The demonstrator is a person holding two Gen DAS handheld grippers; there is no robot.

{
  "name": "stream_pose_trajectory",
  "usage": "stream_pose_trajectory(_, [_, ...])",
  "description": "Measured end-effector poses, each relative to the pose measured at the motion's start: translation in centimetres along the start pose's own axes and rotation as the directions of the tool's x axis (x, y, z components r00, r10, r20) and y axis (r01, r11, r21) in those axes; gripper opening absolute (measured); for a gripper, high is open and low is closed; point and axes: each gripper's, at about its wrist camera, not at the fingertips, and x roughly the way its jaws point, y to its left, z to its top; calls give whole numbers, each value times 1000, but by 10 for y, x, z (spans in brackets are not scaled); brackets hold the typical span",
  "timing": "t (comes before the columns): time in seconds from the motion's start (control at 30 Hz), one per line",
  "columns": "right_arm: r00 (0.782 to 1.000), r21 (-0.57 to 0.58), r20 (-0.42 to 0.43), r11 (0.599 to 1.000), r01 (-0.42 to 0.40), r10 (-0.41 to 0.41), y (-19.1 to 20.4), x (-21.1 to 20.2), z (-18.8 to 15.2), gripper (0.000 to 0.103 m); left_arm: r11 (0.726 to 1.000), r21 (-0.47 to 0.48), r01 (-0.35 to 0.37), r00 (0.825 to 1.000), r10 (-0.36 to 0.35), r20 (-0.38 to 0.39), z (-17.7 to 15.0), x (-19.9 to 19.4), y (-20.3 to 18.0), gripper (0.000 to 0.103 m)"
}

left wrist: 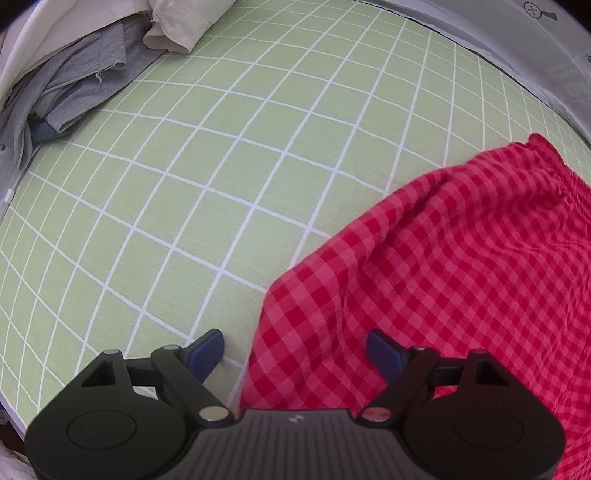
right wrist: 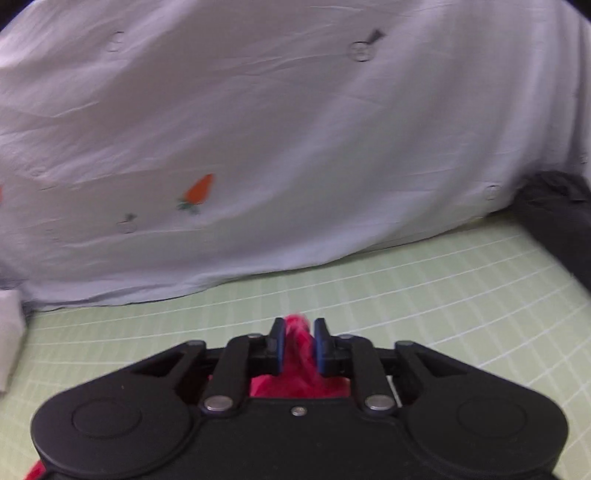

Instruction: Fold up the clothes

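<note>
Red-and-pink gingham garment (left wrist: 443, 280) lies spread on the green grid-lined sheet (left wrist: 207, 184) of a bed, filling the lower right of the left wrist view; its near edge runs diagonally, and its far end is bunched and gathered-looking; shallow wrinkles run across the cloth; checks small and regular.

Surroundings, left wrist view: a heap of grey clothing (left wrist: 74, 88) at the far left edge of the sheet, with a white folded piece (left wrist: 181, 26) just beside it; both well apart from the gingham; pale bedding (left wrist: 554, 55) runs along the far right edge.

Right wrist view: a large pale cover printed with a carrot motif (right wrist: 295, 147) rises like a wall beyond the green sheet (right wrist: 461, 295); a dark item (right wrist: 557, 225) sits at the right edge, kind not clear; a white object (right wrist: 9, 332) at the left edge, partly cut off; frame slightly blurred.

Left gripper (left wrist: 295, 350) hangs over the garment's near edge; fingers (left wrist: 207, 350) spread wide, one above bare sheet, the other above gingham; nothing between them is pinched.

Right gripper (right wrist: 299, 343) has a raised fold of the red cloth (right wrist: 295, 384) between its fingers (right wrist: 322, 343); fingers close together, pinching that fold; the cloth bunches behind them toward the gripper body.
</note>
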Motion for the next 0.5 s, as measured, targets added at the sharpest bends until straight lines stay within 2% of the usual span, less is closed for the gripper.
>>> stream_pose_trajectory(0.07, [997,-57,-37,996,62,-64,-9,7,-2,38,1000,8,2,1000,-2,19,5,-6,-1,85])
stream_pose_trajectory(0.1, [997,-67,-49,996,61,-64,-14,7,-5,42,1000,14,4,999,-4,38,8,-11,-2,85])
stream_pose_trajectory(0.17, [996,-46,-81,998,36,-39,-22,5,-15,61,999,37,7,997,-10,82,16,-21,-8,85])
stream_pose_trajectory(0.2, [995,-33,-98,999,24,-27,-25,3,-21,64,998,57,9,995,-15,103,21,-26,-14,85])
stream_pose_trajectory(0.33, [981,-32,-189,999,34,-40,-30,4,-52,65,980,198,19,981,-56,183,43,-36,-50,83])
stream_pose_trajectory(0.5, [968,14,-242,998,67,-61,-34,2,-73,66,918,396,11,963,-117,243,65,-33,-114,79])
